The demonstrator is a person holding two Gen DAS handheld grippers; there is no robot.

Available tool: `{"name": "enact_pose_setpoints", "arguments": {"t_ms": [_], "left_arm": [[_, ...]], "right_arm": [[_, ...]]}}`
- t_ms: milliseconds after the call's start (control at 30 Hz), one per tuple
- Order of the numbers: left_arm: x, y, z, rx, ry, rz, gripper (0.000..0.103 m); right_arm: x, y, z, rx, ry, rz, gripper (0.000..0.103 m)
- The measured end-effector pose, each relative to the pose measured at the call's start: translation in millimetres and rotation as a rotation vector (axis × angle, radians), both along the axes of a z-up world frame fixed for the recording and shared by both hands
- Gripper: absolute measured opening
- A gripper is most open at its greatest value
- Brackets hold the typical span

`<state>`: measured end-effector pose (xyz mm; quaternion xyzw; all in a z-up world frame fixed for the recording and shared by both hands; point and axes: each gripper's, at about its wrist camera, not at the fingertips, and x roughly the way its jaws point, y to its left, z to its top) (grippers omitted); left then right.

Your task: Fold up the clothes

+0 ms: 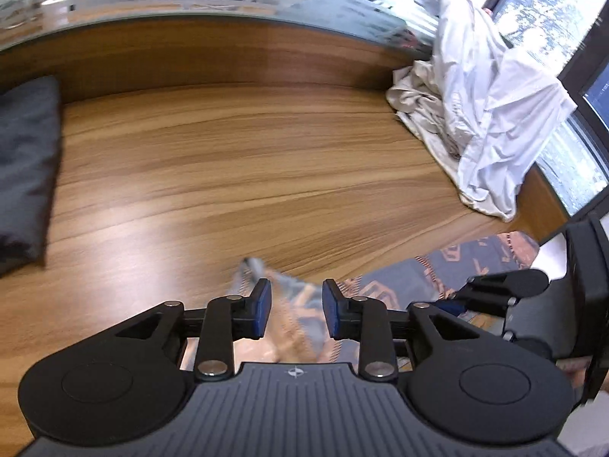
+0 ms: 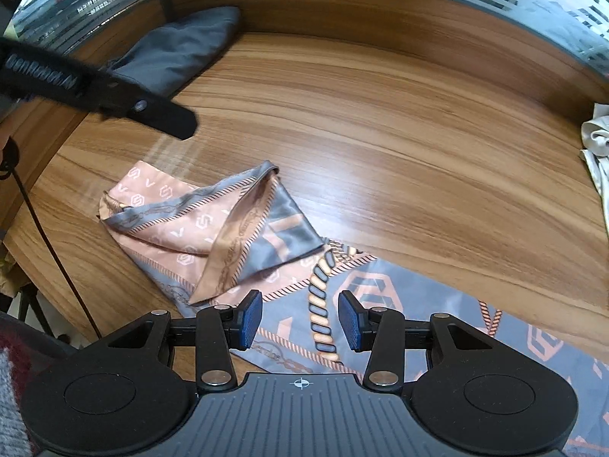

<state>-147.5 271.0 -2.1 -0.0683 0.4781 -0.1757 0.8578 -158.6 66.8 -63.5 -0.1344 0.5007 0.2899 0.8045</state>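
Silky pink and grey fabric, a patterned scarf (image 2: 243, 236), lies on the wooden table (image 2: 399, 144) straight ahead of and beneath the right gripper (image 2: 300, 320). Its far-left part is bunched, with one corner flopped back over itself just beyond the gripper's left finger, while the part to the gripper's right lies flatter and runs off towards the near edge. That loose overlap looks more like a crumple than a deliberate fold, so I judge the scarf hardly begun: it needs spreading or squaring, then proper folds.

The right gripper's jaws stand apart above the cloth, with nothing pinched between the blue pads (image 2: 251, 320). The left gripper (image 1: 297, 314) also has its jaws parted; a blurred bit of the same scarf (image 1: 399, 285) shows in the gap below them, yet the pads do not press on it. Neither gripper holds anything.

Far ahead and to the right of the left gripper sits a heap of white and cream garments (image 1: 475, 114), crumpled and plainly unfolded. Off to its left lies a dark grey item (image 1: 26, 160) that looks flat and neat, possibly one finished piece, though I cannot tell for sure.

So, by my reading, at most one piece is done, the scarf is in hand, and the pale heap is left.
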Motion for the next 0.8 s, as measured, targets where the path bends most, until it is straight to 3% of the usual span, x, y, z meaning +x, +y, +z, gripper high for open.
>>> {"name": "enact_pose_setpoints", "arguments": {"t_ms": [200, 367, 733, 800], "left_arm": [[-32.8, 48.5, -13.3, 0.105, 0.022, 0.107, 0.034], [-56.8, 85.6, -28.3, 0.128, 0.07, 0.186, 0.034], [-88.5, 126.9, -52.9, 0.208, 0.088, 0.259, 0.034], [-91.5, 126.7, -56.0, 0.219, 0.08, 0.253, 0.035]], "right_arm": [[8.8, 12.2, -3.3, 0.042, 0.034, 0.01, 0.047], [11.5, 35.5, -10.2, 0.047, 0.04, 0.046, 0.047], [-1.9, 95.7, -47.2, -0.049, 0.02, 0.167, 0.046], [-3.8, 100.2, -53.2, -0.082, 0.002, 0.172, 0.041]]}}
